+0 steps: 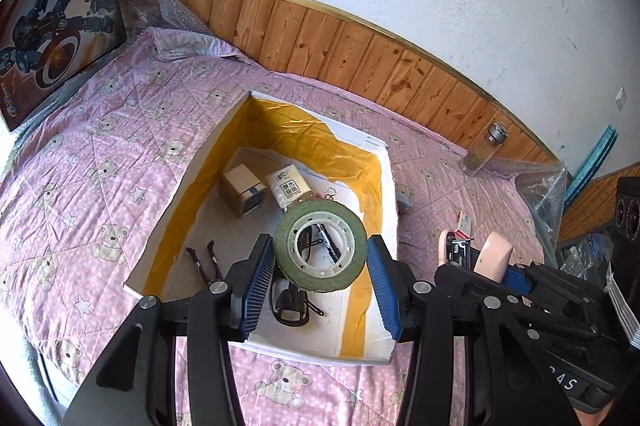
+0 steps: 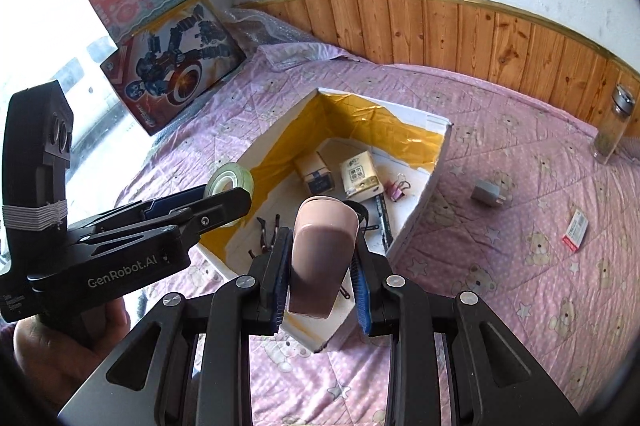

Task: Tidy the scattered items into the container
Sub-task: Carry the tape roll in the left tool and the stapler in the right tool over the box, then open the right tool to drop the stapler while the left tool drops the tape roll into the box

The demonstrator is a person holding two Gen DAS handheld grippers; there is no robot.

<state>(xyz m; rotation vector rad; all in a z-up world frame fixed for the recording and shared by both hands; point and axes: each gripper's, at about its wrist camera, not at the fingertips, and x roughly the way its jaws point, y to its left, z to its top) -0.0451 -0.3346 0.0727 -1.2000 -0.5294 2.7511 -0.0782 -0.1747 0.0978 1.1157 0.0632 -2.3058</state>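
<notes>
The left gripper (image 1: pixel 320 258) is seen at lower centre of the left wrist view, spread, its pads barely touching a tape roll (image 1: pixel 320 246) poised above the box (image 1: pixel 390 185); the roll could drop askew onto the glasses (image 1: pixel 290 302) below. In the right wrist view, the right gripper (image 2: pixel 320 270) is pinched on a pink stapler (image 2: pixel 322 258) at centre; a charger (image 2: pixel 486 193) and a label (image 2: pixel 575 228) lie at right on the bed (image 2: pixel 520 286) and could be overlooked.
</notes>
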